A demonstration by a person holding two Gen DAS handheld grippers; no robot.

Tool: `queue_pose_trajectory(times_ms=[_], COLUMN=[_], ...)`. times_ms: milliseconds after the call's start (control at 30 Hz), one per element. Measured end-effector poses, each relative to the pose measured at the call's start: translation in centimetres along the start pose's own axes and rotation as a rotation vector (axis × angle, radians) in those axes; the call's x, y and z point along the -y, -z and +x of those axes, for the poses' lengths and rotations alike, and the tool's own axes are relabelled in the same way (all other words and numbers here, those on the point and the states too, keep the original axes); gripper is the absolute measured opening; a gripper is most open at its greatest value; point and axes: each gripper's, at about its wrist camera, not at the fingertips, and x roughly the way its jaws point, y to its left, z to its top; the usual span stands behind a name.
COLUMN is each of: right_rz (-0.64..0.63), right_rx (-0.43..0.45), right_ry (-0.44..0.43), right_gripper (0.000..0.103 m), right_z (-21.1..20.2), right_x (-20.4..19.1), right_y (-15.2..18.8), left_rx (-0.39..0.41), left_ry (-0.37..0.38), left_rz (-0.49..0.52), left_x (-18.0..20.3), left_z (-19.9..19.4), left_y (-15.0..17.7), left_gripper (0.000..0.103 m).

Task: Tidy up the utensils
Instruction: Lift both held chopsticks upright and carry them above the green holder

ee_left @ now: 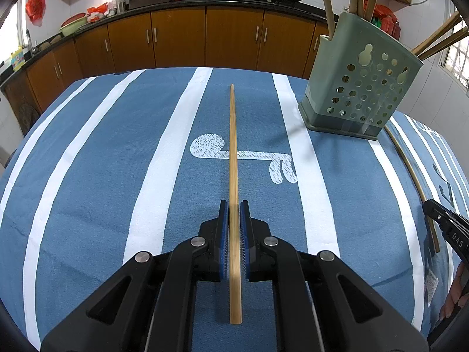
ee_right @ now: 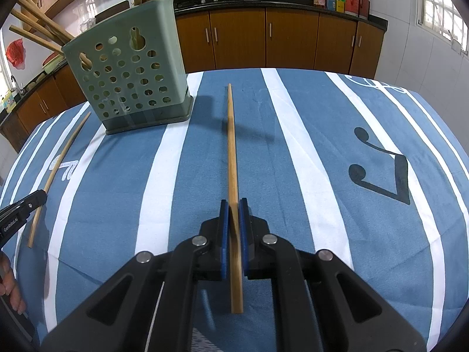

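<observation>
Now both grippers are loaded: left gripper [ee_left: 234, 214] clamps a pale chopstick [ee_left: 233, 152], right gripper [ee_right: 234, 212] a darker chopstick [ee_right: 231, 146]. Next, I reckon, tip each upright into the green holder [ee_right: 129, 67] at ten o'clock.

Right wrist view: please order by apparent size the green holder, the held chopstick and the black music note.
1. Green holder, clearly the largest.
2. Held chopstick and black music note: unsure; the chopstick is longer but thin and runs toward the camera.
</observation>
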Motion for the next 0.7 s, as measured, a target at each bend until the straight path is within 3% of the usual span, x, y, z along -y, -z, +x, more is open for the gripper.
queue_pose_trajectory(times_ms=[300,567,700], right_rz=[-0.001,0.012,0.013], right_rx=[0.000,0.004,0.049], right_ry=[0.002,-0.019,-0.028], right_gripper=[0.009,0.008,0.008], right_z=[0.0,-0.1,-1.8], right_x=[0.0,0.3,0.6], right_y=[0.0,0.0,0.2], left_rx=[0.000,-0.005,-0.019], left_ry=[-0.004,-0.022,-0.009], left_rz=[0.006,0.073,0.082], left_x=[0.1,0.8,0.4], left_z=[0.0,-0.6,-1.3], left_y=[0.1,0.8,1.0], left_gripper=[0.010,0.008,0.008])
